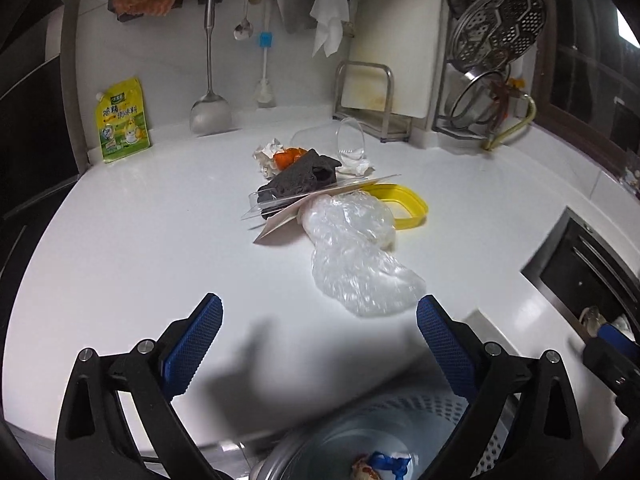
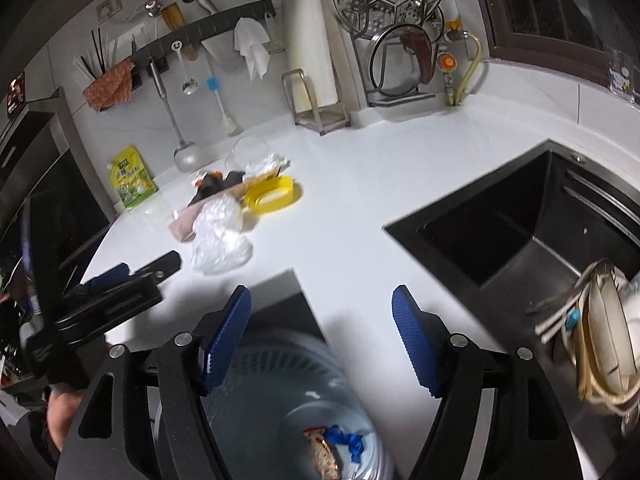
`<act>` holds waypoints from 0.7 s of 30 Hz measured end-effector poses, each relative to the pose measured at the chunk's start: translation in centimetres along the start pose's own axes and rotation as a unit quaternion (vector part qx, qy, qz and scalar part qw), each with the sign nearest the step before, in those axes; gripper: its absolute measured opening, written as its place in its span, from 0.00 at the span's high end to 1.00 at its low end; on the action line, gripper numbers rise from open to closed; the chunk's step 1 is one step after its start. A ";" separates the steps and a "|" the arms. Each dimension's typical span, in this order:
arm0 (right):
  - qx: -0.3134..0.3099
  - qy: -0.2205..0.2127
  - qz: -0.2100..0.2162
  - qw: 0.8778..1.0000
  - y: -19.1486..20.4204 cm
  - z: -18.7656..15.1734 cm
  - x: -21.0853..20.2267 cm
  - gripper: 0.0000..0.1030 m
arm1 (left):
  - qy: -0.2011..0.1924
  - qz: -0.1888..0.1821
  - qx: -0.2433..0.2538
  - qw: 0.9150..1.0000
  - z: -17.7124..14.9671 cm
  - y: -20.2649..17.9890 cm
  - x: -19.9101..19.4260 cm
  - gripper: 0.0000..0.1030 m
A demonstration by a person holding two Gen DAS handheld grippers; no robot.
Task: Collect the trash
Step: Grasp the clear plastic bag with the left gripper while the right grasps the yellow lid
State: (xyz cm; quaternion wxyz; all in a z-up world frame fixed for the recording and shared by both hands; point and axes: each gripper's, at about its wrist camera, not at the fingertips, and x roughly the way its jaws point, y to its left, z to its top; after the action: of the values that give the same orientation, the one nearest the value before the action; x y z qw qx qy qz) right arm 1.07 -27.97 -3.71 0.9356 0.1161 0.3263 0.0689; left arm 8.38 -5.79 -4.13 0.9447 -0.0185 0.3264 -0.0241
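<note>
A heap of trash lies mid-counter: a crumpled clear plastic bag (image 1: 360, 256) (image 2: 218, 236), a yellow plastic ring (image 1: 408, 208) (image 2: 272, 196), a dark spongy chunk (image 1: 304, 178) on a clear tray, a card (image 1: 280, 226), tissue (image 1: 266, 156), orange peel (image 1: 288, 156) and a clear cup (image 1: 350, 140). My left gripper (image 1: 319, 301) (image 2: 138, 266) is open and empty, short of the bag. My right gripper (image 2: 321, 292) is open and empty above a lined perforated bin (image 2: 280, 360) (image 1: 424, 404). The bin holds a wrapper (image 2: 324, 448) and a blue scrap (image 2: 348, 440).
A black sink (image 2: 520, 232) is set into the white counter (image 2: 360, 200) at the right, with dishes (image 2: 604, 344) at its near corner. A yellow-green pouch (image 1: 122, 120), hanging utensils (image 1: 210, 80), a metal rack (image 1: 372, 100) and pot lids (image 1: 496, 24) line the back wall.
</note>
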 end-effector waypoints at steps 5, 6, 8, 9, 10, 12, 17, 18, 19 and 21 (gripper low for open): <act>0.003 0.001 0.003 1.000 -0.9 1.1 1.0 0.32 | 0.034 0.010 -0.009 0.999 1.2 -0.7 3.5 0.07; 0.005 0.002 0.004 1.000 -1.0 1.1 1.1 0.32 | 0.039 0.011 -0.010 0.999 1.2 -0.8 4.0 0.07; 0.009 0.005 0.007 1.000 -1.4 1.1 1.5 0.32 | 0.047 0.010 -0.009 0.999 1.4 -1.1 4.9 0.08; 0.010 0.006 0.006 1.000 -1.6 1.1 1.6 0.32 | 0.048 0.012 -0.008 0.999 1.4 -1.2 5.1 0.08; 0.011 0.008 0.005 1.000 -1.7 1.1 1.8 0.32 | 0.048 0.015 -0.006 0.999 1.5 -1.4 5.3 0.11; 0.013 0.010 0.003 1.000 -2.0 1.2 2.0 0.32 | 0.052 0.015 -0.004 0.999 1.6 -1.6 5.8 0.20; 0.018 0.015 0.003 1.000 -2.2 1.6 3.0 0.32 | 0.064 0.010 0.003 0.998 1.6 -2.1 6.8 0.67; 0.017 0.016 0.003 1.000 -2.1 1.6 3.2 0.32 | 0.059 0.006 0.001 0.998 1.6 -2.0 6.6 0.73; 0.016 0.017 0.004 1.000 -2.0 1.7 3.4 0.32 | 0.058 -0.001 -0.004 0.998 1.6 -1.7 6.4 0.83; 0.010 0.021 0.005 1.000 -1.5 2.0 4.0 0.32 | 0.058 -0.011 -0.008 0.998 1.5 -1.3 6.2 0.90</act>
State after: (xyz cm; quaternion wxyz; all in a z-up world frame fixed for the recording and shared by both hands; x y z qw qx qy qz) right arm 5.50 -28.97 -4.92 0.9269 0.1254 0.3460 0.0730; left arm 14.19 -7.40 -6.69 0.9236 -0.0284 0.3809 -0.0332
